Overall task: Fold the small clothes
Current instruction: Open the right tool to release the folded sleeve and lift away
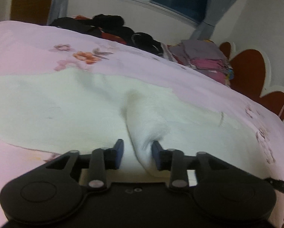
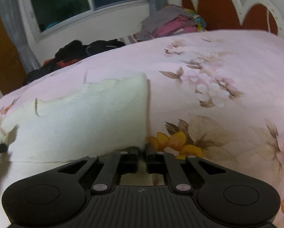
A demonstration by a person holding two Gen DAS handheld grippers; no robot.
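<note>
Nearest in the left wrist view, the left gripper has its blue-padded fingers standing partly apart, with a raised ridge of the cream garment running up between them; the ridge lies against the right-hand pad and shows a gap on the other side, so no firm pinch is visible. In the right wrist view, the right gripper has its jaws drawn nearly together at the near right corner of the same cream garment; whether cloth is caught between the pads cannot be told. The garment lies spread flat on the pink floral bedsheet, its straight right edge running away from the gripper. Farther back on the bed sit a heap of dark clothes and a stack of grey and pink folded clothes. Behind them rise the red and white scalloped headboard, the window and grey curtains.
</note>
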